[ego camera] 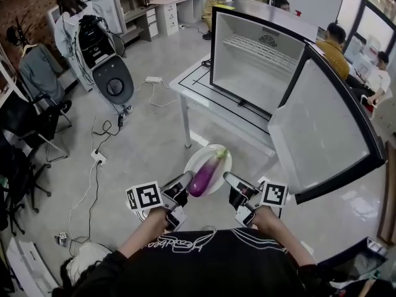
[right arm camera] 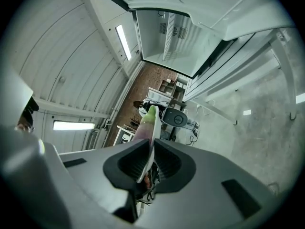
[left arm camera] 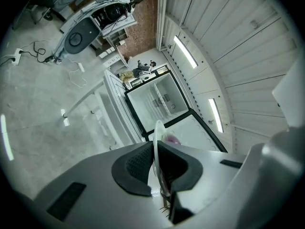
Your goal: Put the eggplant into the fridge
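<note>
We've got both pairs of jaws nearly together, each pinched on the thin rim of the same white plate (ego camera: 197, 158). In the left gripper view the L gripper (left arm camera: 155, 162) has its dark pads pressed on either side of the plate edge. In the right gripper view the R gripper (right arm camera: 149, 162) does the same w/ the opposite edge. From the head view we see the L one on the plate's near-left rim & the R one on its near-right rim, so the plate hangs between the two, carried by both.

The eggplant (ego camera: 207, 173) lies on the plate, running approx away from us: purple body, pale green end pointing toward the fridge (ego camera: 247, 67). As far as we can tell it touches neither gripper. The L marker cube (ego camera: 143, 197) & R marker cube (ego camera: 273, 193) sit outboard of the jaws, w/ our forearms behind them.

Ahead of the plate we see the fridge standing on a white table (ego camera: 189, 82). Its inside is white, w/ a wire shelf (ego camera: 260, 45) in the upper part. The door (ego camera: 318, 129) is swung wide to the right, inner face toward us. The plate is outside the fridge, just short of the table's front edge, over the grey floor (ego camera: 142, 147).

Further out at left, a person in a pale top (ego camera: 68, 17) stands by a dark machine w/ a round-faced base (ego camera: 114, 82), and cables (ego camera: 93, 166) trail over the floor. Seated people (ego camera: 334, 45) show at right, beyond the fridge
</note>
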A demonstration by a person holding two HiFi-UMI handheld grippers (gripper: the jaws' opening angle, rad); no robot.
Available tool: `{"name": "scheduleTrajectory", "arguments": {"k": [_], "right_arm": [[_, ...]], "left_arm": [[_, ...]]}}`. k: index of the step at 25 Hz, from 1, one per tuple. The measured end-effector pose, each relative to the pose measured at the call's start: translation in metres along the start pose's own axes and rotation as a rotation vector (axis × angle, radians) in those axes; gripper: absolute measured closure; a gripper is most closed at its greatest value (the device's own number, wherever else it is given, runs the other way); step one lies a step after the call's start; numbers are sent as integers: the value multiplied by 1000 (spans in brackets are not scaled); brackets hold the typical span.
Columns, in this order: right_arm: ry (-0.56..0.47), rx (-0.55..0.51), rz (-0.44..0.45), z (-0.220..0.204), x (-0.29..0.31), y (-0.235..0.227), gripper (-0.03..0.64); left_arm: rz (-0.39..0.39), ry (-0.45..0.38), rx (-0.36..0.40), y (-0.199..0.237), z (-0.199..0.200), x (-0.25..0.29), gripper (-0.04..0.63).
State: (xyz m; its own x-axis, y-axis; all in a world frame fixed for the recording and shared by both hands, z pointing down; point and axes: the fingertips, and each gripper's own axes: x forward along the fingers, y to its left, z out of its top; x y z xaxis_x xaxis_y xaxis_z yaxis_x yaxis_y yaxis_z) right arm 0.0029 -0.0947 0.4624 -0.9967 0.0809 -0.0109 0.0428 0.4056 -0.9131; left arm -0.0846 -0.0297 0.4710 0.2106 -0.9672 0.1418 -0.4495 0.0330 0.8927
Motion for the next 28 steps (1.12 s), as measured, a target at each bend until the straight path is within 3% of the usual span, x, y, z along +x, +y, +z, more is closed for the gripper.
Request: {"name": "scheduleTrajectory", "arguments": {"k": [10, 15, 28], "right_arm": [[-40, 19, -4, 44, 16, -26, 595], [-86, 27, -32, 76, 20, -44, 595], [-317, 29, -107, 218, 75, -101, 595]], "left_arm": [[-13, 32, -11, 15, 31, 49, 568], [-38, 86, -9, 21, 50, 88, 568], [-130, 289, 36, 43, 163, 237, 566]]}}
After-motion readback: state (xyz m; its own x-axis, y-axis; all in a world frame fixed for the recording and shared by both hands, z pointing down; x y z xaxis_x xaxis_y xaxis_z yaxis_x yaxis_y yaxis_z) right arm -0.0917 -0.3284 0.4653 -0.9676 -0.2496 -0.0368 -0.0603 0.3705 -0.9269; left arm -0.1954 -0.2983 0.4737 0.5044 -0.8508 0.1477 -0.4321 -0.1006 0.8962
